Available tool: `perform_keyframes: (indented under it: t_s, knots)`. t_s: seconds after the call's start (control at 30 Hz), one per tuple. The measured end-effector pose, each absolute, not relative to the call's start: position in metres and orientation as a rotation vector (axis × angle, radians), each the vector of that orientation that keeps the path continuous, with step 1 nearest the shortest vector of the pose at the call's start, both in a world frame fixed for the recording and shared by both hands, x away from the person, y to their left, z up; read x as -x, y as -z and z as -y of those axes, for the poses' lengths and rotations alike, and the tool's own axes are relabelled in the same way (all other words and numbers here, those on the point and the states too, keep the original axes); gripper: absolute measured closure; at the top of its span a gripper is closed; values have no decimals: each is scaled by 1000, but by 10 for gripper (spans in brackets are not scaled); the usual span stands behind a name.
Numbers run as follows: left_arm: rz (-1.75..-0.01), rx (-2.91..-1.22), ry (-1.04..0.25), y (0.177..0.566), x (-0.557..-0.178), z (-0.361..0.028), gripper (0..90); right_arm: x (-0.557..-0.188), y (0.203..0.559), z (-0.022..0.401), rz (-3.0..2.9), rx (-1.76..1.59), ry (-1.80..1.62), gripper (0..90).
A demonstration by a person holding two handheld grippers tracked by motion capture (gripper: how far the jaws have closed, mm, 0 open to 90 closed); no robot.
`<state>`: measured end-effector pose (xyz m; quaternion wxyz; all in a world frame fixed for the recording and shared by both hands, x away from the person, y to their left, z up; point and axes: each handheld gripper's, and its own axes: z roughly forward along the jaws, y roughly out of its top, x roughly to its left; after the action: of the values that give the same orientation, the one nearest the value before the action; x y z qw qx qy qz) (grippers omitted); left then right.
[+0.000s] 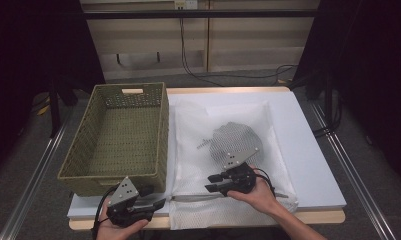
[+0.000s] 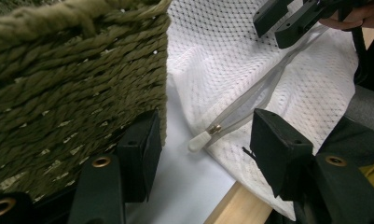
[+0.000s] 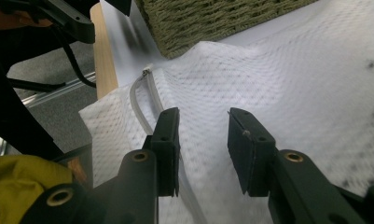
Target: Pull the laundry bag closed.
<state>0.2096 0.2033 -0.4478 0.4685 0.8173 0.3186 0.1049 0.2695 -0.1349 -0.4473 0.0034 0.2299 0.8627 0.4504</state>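
A white mesh laundry bag [image 1: 228, 120] lies flat on the white tabletop, with a dark garment [image 1: 235, 139] showing through it. Its zipper [image 1: 198, 198] runs along the near edge, and the white zipper pull [image 2: 201, 139] is at the left end. My left gripper [image 1: 154, 196] is at the bag's near left corner. In the left gripper view its jaws [image 2: 205, 120] stand open, with the pull lying between and just ahead of them, untouched. My right gripper [image 1: 209, 183] hovers open over the bag's near edge. In its own view the mesh lies below the right gripper [image 3: 205, 115] and the zipper [image 3: 137, 100] runs beside its left jaw.
An olive woven basket [image 1: 119, 135] stands at the left of the table, its near corner [image 2: 72, 84] right beside my left gripper's left jaw. The table's wooden front edge [image 1: 318, 216] runs just below the bag. Cables lie on the floor behind the table.
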Motion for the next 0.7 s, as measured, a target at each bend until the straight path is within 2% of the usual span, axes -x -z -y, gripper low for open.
perform_keyframes:
  t_s: [0.7]
  knots:
    - [-796, -1971, -285, 444, -207, -212, 421, -284, 452, 45, -2879, -496, -1357, 784]
